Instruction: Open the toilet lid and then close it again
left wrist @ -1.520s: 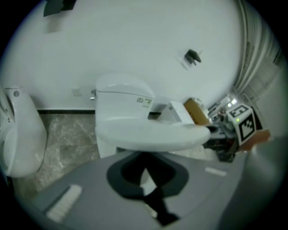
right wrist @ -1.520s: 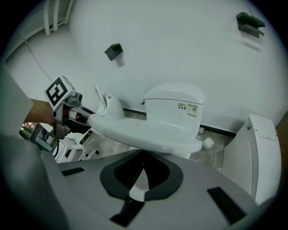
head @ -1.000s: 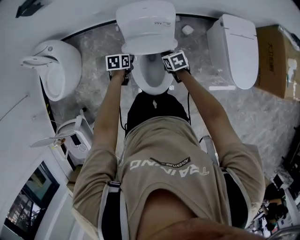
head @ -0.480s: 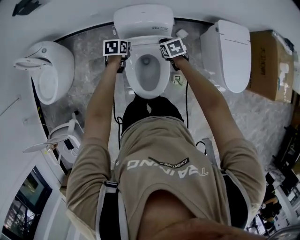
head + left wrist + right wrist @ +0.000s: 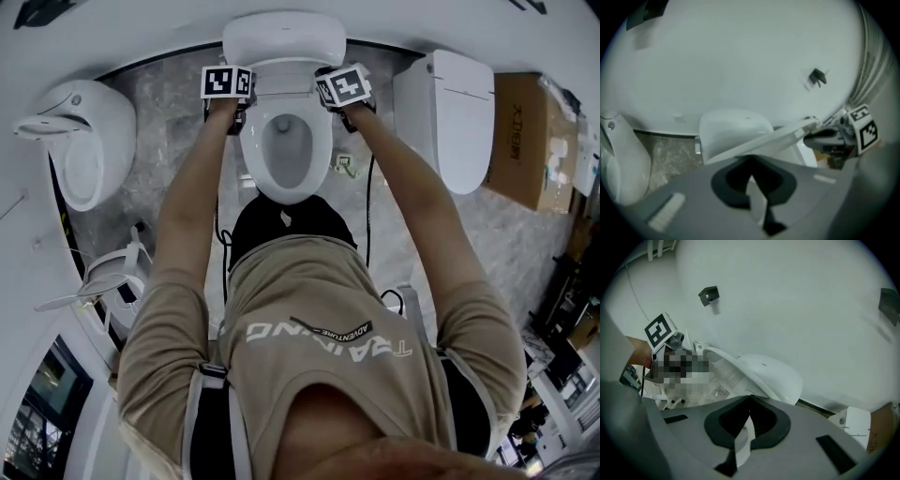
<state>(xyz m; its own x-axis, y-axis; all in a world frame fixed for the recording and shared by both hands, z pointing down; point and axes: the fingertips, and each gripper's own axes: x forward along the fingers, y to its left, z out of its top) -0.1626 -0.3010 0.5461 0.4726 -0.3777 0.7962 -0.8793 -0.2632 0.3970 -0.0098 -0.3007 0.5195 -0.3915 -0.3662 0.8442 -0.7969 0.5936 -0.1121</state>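
Left gripper view: left gripper [image 5: 751,165] jaws closed, a thin white strip pinched between them, seemingly the side edge of the lid [image 5: 764,144]. The lid is raised and tilted, running from just beyond the tips away to the upper right. Right gripper view: right gripper [image 5: 751,400] jaws likewise closed on a white strip, with the lid rising just past their tips, to the left. Head view: bowl [image 5: 317,155] uncovered, between both sets of jaws.

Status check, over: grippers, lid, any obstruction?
Left gripper and right gripper shut on the lid, one each side. Lid raised, bowl exposed. Nothing seen in the way.
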